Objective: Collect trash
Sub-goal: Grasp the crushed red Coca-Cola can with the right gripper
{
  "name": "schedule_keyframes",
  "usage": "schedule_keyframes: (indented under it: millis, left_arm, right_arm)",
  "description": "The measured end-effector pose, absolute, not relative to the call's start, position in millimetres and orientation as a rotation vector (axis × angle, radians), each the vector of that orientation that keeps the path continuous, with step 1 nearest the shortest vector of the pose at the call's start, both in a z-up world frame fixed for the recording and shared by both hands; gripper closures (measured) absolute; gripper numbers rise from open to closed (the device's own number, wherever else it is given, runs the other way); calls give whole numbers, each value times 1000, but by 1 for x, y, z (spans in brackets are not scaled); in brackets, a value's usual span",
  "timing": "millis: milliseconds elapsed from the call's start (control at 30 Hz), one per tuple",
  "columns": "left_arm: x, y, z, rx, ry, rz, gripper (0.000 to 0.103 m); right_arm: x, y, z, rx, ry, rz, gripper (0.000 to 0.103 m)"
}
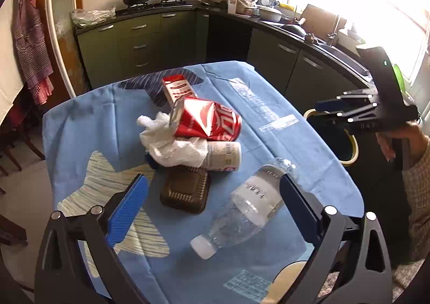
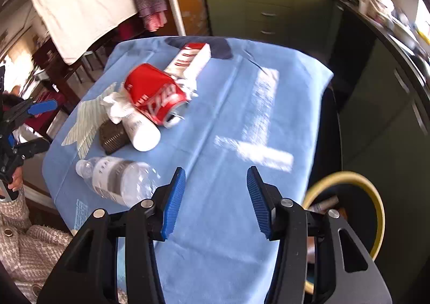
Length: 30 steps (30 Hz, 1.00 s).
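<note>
Left gripper is spread wide over the clear bottle, not pinching it. Crushed red can sits mid-table on the tissue. Right gripper hangs half-open, empty, beside the yellow-rimmed bin.

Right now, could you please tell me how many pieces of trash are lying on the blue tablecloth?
6: red carton farthest, crushed red can, white tissue, paper cup, brown tray, clear bottle nearest. The pile may hide more.
</note>
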<state>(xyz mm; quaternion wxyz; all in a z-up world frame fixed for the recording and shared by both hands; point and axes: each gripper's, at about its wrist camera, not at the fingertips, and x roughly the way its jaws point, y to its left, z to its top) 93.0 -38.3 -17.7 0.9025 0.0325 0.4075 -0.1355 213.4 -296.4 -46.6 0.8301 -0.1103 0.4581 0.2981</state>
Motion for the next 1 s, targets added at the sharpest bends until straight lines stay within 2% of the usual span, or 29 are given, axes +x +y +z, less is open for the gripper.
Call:
schedule_keyframes:
  millis: [233,500,667,1000]
  left_arm:
    - [91,-11,-36,15,879,-250,9]
    - [98,0,-46,-14,898,-226,9]
    - [102,2,-50,-34,908,-226,9]
    - [108,5,-56,-45,927,-233,9]
  right_arm:
    - [243,-190,-55,-573,919,828,34]
    - [282,-166,-82,-640,987,934,33]
    - [289,-158,-89,-683,1011,987,26]
    - [300,-140,-105,-741,1041,1012,24]
